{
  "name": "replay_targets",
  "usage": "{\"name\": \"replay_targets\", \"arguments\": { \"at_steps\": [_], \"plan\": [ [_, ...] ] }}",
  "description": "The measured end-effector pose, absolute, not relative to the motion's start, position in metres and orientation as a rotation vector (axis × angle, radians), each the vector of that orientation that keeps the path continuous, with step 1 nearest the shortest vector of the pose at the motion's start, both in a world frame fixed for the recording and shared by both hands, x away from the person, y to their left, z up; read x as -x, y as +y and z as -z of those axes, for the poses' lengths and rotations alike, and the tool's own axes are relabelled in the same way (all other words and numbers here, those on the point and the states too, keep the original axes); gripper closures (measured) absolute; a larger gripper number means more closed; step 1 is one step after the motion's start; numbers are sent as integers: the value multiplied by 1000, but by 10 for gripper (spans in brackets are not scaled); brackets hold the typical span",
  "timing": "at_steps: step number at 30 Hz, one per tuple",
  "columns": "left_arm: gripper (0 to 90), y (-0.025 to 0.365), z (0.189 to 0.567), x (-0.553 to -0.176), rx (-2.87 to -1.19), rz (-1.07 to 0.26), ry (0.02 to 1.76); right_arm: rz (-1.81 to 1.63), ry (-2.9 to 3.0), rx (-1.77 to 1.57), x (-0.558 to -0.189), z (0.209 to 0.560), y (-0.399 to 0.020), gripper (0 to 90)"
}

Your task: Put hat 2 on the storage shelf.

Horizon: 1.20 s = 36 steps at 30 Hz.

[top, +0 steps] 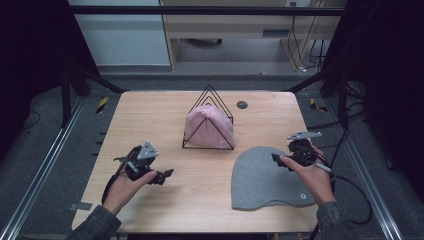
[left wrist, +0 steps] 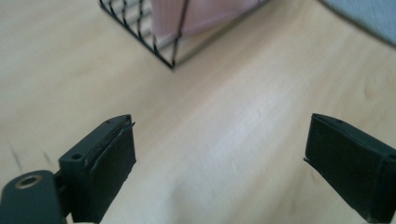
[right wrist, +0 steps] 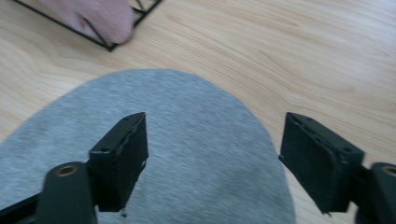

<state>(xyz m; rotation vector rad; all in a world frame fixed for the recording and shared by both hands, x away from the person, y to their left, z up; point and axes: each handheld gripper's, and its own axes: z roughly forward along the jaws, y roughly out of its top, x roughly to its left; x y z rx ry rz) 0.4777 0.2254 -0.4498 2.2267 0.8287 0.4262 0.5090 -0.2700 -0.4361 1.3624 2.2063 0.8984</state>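
We are hovering our right gripper (top: 278, 159) at the upper right edge of the grey beanie (top: 262, 177), which is lying flat on the table (top: 150, 120) with its rounded crown pointing away from us and its open hem toward us — so its long axis is running near to far. The right gripper's jaws are standing apart over the cloth, gripping nothing. Our left gripper (top: 167, 174) is sitting well apart to the left, also spread open over bare wood, so the right hand is the nearer one. We are counting two beanies — this grey one and a pink beanie (top: 210, 126) draped on one black wire rack (top: 212, 102).
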Motion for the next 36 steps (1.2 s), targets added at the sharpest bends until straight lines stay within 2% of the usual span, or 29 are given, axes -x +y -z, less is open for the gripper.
{"name": "replay_targets", "arguments": {
  "at_steps": [2, 6, 13, 21, 29, 36],
  "plan": [
    [58, 232, 457, -470, -2249, -427, 849, -897, 2205, -1397, -512, 441, -279, 328],
    [69, 244, 464, -458, -2287, -446, 903, -869, 2204, -1424, -515, 447, -292, 416],
    [71, 260, 463, -459, -2254, -487, 983, -837, 2187, -1491, -523, 460, -310, 502],
    [77, 269, 465, -462, -2243, -482, 1024, -846, 2182, -1547, -531, 471, -318, 480],
    [85, 270, 466, -463, -2248, -478, 1024, -820, 2224, -1543, -538, 480, -306, 449],
    [88, 271, 466, -463, -2238, -465, 1035, -829, 2253, -1530, -541, 485, -303, 479]
  ]
}}
